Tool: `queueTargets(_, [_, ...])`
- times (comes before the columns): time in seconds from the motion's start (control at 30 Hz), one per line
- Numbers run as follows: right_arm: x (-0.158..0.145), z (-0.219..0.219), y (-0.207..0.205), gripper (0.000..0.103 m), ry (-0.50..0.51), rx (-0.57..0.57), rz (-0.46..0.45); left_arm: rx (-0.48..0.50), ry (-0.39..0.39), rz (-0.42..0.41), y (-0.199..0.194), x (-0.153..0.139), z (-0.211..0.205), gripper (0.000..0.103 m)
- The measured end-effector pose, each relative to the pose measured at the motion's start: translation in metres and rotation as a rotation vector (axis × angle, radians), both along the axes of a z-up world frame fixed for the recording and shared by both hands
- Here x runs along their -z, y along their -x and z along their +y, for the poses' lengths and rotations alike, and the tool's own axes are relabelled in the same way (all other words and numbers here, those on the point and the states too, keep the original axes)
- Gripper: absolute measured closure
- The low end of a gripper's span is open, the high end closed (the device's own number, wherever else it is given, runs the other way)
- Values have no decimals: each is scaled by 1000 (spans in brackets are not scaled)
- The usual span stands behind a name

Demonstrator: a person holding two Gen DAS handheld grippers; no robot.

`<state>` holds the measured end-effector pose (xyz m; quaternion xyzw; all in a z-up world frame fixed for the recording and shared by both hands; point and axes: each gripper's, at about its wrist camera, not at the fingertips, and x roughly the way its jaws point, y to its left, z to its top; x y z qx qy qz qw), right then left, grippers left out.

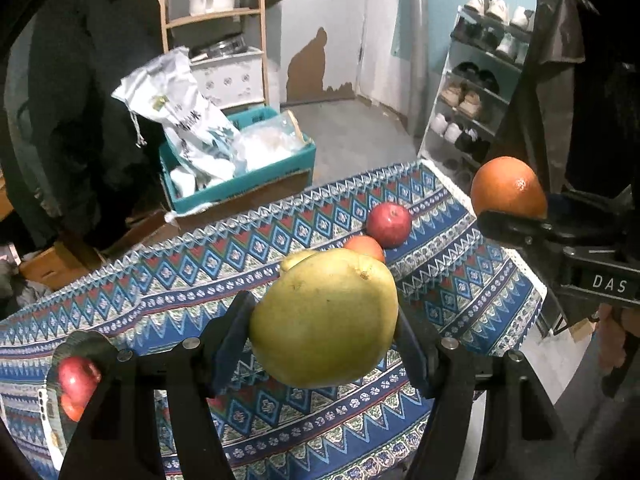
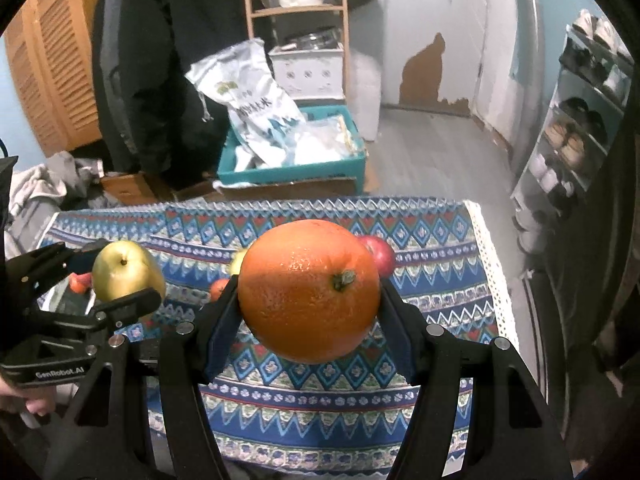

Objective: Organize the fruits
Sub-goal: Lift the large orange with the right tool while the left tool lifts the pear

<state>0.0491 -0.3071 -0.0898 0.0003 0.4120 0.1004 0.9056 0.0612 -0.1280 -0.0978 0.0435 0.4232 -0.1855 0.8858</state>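
My left gripper (image 1: 324, 320) is shut on a yellow-green pear (image 1: 326, 316), held in the air above the patterned tablecloth (image 1: 200, 272). My right gripper (image 2: 310, 292) is shut on an orange (image 2: 308, 290), also lifted off the table; the same orange (image 1: 506, 188) shows at the right in the left wrist view. On the cloth lie a red apple (image 1: 389, 225), a small orange fruit (image 1: 366, 246) and a second green fruit (image 1: 298, 260), half hidden behind the pear. At the left, a plate (image 1: 54, 396) holds a red apple (image 1: 78, 376).
Beyond the table's far edge stand a teal crate (image 1: 240, 184) with white bags, a wooden shelf (image 1: 216, 16) and a dark coat (image 2: 152, 80). A shoe rack (image 1: 472, 92) stands to the right. A hand (image 2: 24, 400) grips the left tool's handle.
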Motion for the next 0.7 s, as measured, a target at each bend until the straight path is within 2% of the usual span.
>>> queueTargets(0.27, [-17, 13, 7, 38, -12, -38, -38, -12, 19, -49, 13, -24, 18, 34])
queueTargets(0.7, [-35, 47, 5, 38, -30, -110, -76, -55, 48, -89, 27, -45, 51, 34])
